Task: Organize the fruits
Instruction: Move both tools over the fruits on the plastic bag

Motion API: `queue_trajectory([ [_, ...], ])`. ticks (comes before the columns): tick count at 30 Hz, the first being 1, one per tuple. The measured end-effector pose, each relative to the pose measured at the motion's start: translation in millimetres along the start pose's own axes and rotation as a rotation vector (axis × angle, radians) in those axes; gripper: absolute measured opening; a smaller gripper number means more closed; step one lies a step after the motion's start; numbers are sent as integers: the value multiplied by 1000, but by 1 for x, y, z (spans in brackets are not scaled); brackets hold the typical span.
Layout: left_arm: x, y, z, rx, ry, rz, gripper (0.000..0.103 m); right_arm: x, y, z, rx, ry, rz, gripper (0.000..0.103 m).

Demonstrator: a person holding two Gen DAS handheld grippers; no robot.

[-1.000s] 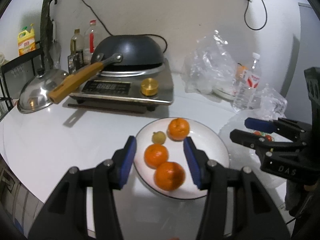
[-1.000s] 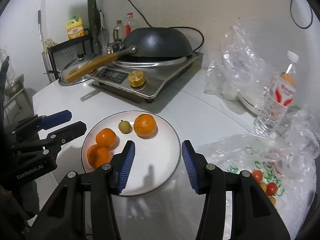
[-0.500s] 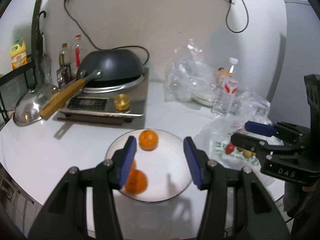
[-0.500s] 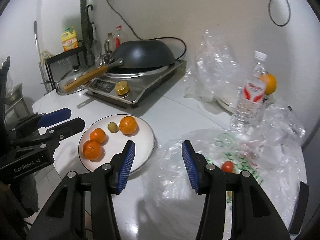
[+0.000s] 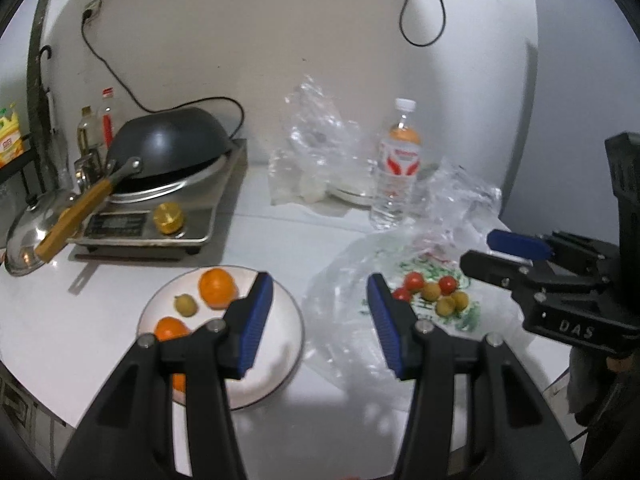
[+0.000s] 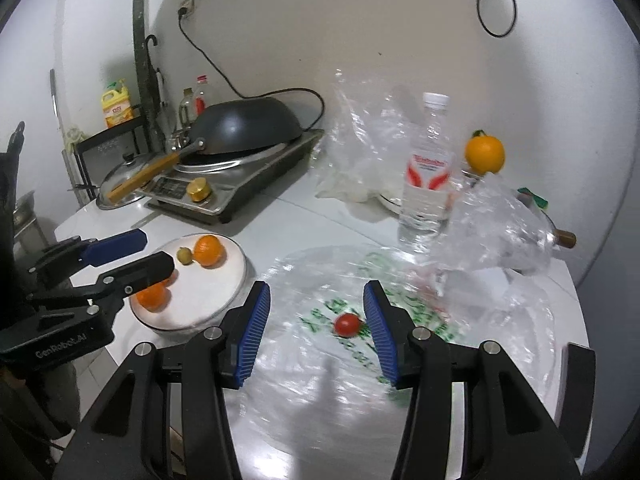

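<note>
A white plate holds three oranges, one of them at the back, and a small greenish fruit. To its right lies a flat clear plastic bag with cherry tomatoes and small yellow fruits on it. My left gripper hangs open and empty over the gap between plate and bag. My right gripper is open above the bag, empty, with one cherry tomato below its right finger. The plate is to its left.
An induction cooker with a black wok stands at the back left, a pot lid beside it. Crumpled clear bags, a water bottle and a lone orange stand behind. The table edge runs close in front.
Both grippers have swung to the right and risen a little, from over the plate toward the plastic bag. Their jaws stay the same width. The fruit has not moved.
</note>
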State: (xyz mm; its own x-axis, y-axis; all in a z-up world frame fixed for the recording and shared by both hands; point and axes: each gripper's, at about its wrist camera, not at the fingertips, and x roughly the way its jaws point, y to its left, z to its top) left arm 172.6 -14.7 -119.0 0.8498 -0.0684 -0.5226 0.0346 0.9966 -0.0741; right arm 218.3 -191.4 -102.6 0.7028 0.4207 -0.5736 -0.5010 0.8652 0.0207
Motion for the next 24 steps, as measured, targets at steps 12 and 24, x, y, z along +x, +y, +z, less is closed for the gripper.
queue_trajectory([
  [12, 32, -43, -2, 40, 43, -26, 51, 5, -57, -24, 44, 33, -31, 51],
  [24, 66, -73, -12, 47, 110, -57, 50, 23, -79, -53, 35, 100, -9, 51],
])
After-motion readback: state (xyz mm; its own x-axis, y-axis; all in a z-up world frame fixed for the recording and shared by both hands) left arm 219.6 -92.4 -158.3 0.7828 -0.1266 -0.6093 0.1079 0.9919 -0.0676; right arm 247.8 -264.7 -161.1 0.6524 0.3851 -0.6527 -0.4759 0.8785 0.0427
